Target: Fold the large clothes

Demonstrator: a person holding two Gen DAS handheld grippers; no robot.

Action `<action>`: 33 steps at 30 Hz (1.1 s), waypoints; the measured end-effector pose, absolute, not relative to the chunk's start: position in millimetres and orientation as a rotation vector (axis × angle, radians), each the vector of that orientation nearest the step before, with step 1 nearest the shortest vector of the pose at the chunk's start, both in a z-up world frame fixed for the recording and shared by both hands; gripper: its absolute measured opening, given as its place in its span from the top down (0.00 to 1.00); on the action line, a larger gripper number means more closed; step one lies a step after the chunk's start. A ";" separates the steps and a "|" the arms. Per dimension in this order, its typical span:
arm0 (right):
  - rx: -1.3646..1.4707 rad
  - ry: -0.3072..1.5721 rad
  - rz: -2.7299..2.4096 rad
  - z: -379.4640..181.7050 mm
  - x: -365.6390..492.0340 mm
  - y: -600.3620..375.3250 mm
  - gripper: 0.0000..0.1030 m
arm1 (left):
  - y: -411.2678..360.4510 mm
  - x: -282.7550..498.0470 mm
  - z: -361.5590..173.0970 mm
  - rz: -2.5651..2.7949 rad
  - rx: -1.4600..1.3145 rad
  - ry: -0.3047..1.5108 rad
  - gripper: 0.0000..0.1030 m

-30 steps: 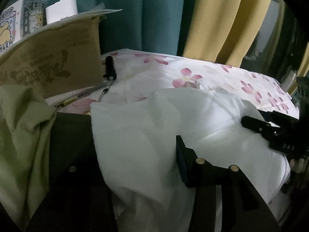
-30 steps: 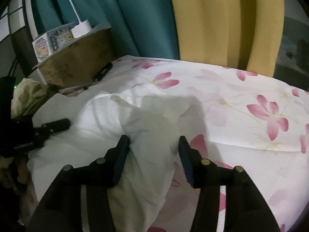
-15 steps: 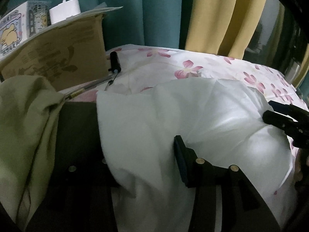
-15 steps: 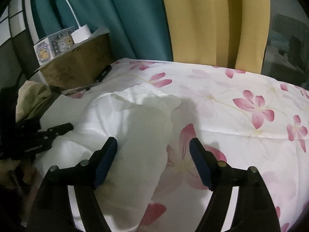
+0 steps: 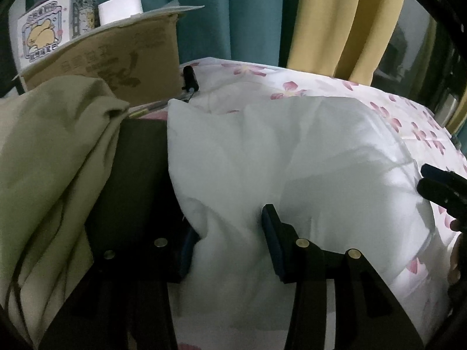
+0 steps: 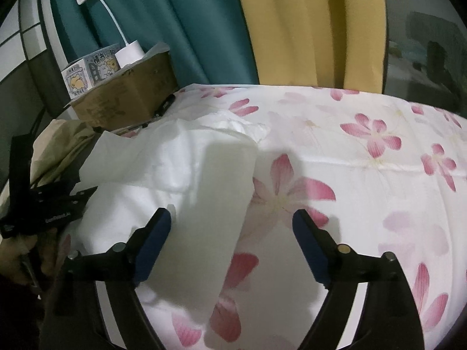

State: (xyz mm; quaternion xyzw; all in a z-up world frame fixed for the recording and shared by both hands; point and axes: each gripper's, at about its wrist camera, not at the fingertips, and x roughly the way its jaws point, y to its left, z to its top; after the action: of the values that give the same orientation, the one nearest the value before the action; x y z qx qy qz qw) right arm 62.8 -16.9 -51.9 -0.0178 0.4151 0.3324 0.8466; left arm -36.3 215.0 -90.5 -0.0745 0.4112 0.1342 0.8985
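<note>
A white garment (image 5: 292, 157) lies bunched on a bed sheet with pink flowers (image 6: 364, 175). It also shows in the right wrist view (image 6: 186, 169), at the left of the sheet. My left gripper (image 5: 230, 242) is open, its jaws standing to either side of a fold at the garment's near edge. It also appears at the left of the right wrist view (image 6: 58, 201). My right gripper (image 6: 230, 233) is wide open and empty, just above the garment's right edge and the sheet. Its tips show at the right edge of the left wrist view (image 5: 437, 186).
An olive-green cloth (image 5: 49, 160) and a dark cloth (image 5: 134, 175) lie left of the white garment. Behind them stands a cardboard box (image 5: 116, 61) with a small printed carton (image 5: 43, 38) and a white lamp base (image 5: 121, 7) on it. Teal and yellow curtains hang behind the bed.
My right gripper has opened wide, let go of the white garment and drawn back to the right. The left gripper's left finger, earlier hidden, now shows, and the garment lies flatter.
</note>
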 end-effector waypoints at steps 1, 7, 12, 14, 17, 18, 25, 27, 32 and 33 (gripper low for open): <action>-0.033 0.876 0.699 -52.2 59.7 -20.1 0.16 | 212.9 -39.3 -89.4 0.281 -0.146 0.846 0.55; -0.020 0.878 0.678 -54.9 43.7 -40.5 0.15 | 201.0 -63.2 -78.3 0.317 -0.145 0.785 0.55; -0.002 0.890 0.658 -57.0 33.1 -59.4 0.15 | 179.2 -76.9 -62.7 0.299 -0.144 0.736 0.55; 0.007 0.885 0.646 -55.1 28.8 -69.1 0.15 | 165.8 -79.2 -55.5 0.273 -0.136 0.718 0.55; 0.017 0.870 0.628 -50.8 23.8 -80.8 0.15 | 145.3 -78.8 -48.0 0.226 -0.123 0.704 0.55; 0.021 0.861 0.620 -48.2 20.8 -87.4 0.15 | 139.0 -78.1 -46.2 0.212 -0.118 0.700 0.55; 0.049 0.841 0.552 -41.0 9.7 -124.0 0.14 | 96.7 -78.3 -40.8 0.102 -0.105 0.685 0.55; 0.056 0.837 0.533 -39.6 6.3 -134.1 0.14 | 85.3 -77.5 -40.8 0.081 -0.099 0.687 0.55; 0.082 0.822 0.471 -35.8 -1.0 -166.5 0.14 | 59.6 -77.6 -39.8 0.046 -0.084 0.685 0.55; 0.085 0.818 0.458 -34.7 -2.4 -172.8 0.14 | 55.3 -77.1 -39.5 0.044 -0.078 0.683 0.55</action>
State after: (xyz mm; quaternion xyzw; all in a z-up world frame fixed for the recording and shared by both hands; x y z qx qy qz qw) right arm -2.4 -172.8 -34.7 0.0412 0.3942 0.2206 0.8912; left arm -77.1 55.3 -39.5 -0.0382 0.3347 0.0217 0.9413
